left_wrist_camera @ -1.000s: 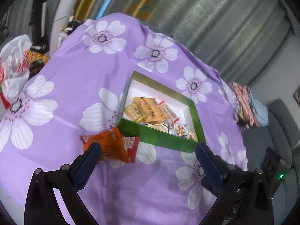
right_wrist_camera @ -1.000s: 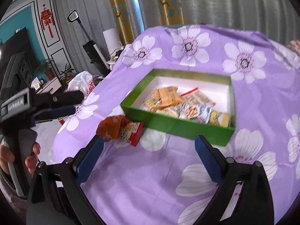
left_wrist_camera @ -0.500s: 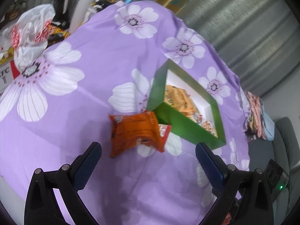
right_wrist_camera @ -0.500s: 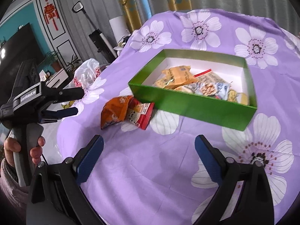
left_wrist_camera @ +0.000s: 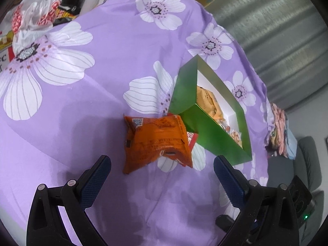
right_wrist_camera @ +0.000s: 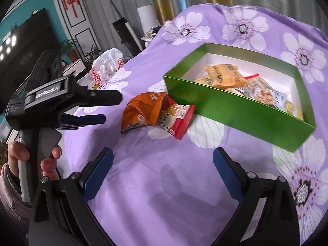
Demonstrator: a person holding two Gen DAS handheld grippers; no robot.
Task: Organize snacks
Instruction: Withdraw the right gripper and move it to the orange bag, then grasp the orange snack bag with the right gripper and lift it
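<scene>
An orange snack packet (left_wrist_camera: 156, 140) lies on the purple flowered cloth, on top of a red and white packet (left_wrist_camera: 192, 138), both against the near corner of a green box (left_wrist_camera: 217, 135). The box holds several snack packets (right_wrist_camera: 223, 78). My left gripper (left_wrist_camera: 162, 167) is open and empty, just short of the orange packet. In the right wrist view the orange packet (right_wrist_camera: 141, 111) and the red packet (right_wrist_camera: 177, 121) lie left of the green box (right_wrist_camera: 242, 112). My right gripper (right_wrist_camera: 163, 161) is open and empty above the cloth. The left gripper (right_wrist_camera: 110, 108) shows there too, open.
The table's cloth (left_wrist_camera: 82, 102) falls away at the far and left edges. A white and red plastic bag (left_wrist_camera: 32, 18) sits beyond the left edge. A folded patterned cloth (left_wrist_camera: 280, 131) lies at the right. A TV (right_wrist_camera: 24, 47), plants and a vacuum stand behind.
My left gripper has moved closer to the orange packet, which now lies just ahead of its fingers. My right gripper has moved nearer to the box. Both stayed open.
</scene>
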